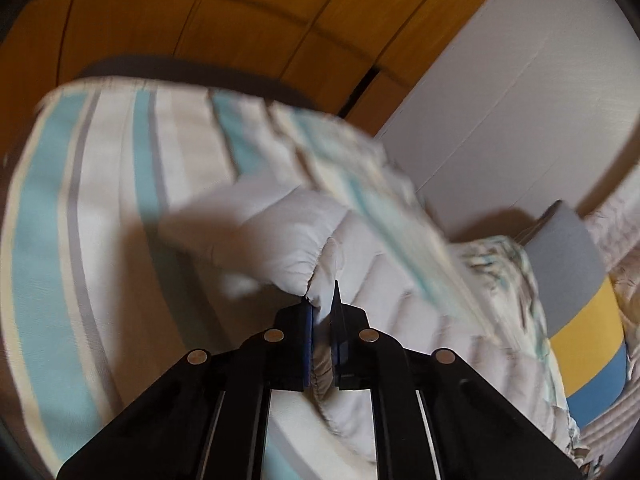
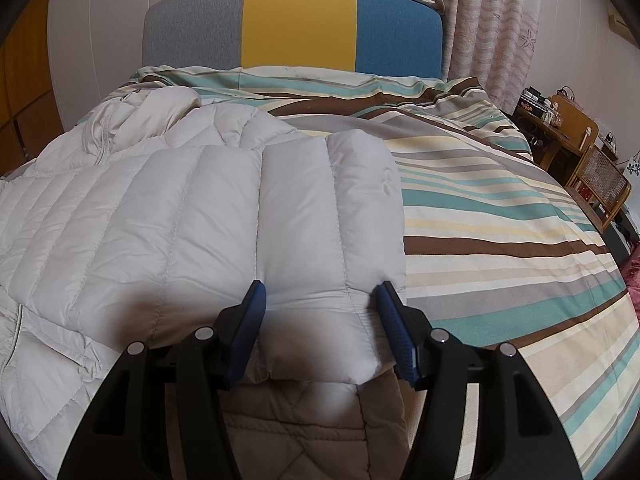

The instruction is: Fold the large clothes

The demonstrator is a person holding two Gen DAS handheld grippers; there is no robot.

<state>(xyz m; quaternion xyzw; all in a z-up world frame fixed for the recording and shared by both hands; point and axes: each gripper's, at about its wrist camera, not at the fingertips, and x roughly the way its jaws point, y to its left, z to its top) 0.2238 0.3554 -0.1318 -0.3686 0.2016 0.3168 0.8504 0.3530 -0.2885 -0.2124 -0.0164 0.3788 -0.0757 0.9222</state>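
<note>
A white quilted puffer jacket [image 2: 132, 216] lies spread on the bed. One sleeve [image 2: 320, 208] is folded across its body. My right gripper [image 2: 320, 294] holds the puffy cuff end of that sleeve between its blue pads, jaws half wide, low over the jacket. In the blurred left wrist view my left gripper [image 1: 322, 306] is shut on a gathered edge of the jacket [image 1: 280, 236], with white fabric pinched between the narrow jaws and raised off the bed.
A striped bedspread [image 2: 500, 216] covers the bed, which has a grey, yellow and blue headboard [image 2: 300, 24]. Wooden wardrobe doors [image 1: 200, 20] and a white wall [image 1: 500, 92] stand beyond the bed's far side. A wooden desk and chair [image 2: 576, 148] stand at the right, with curtains [image 2: 492, 20] behind.
</note>
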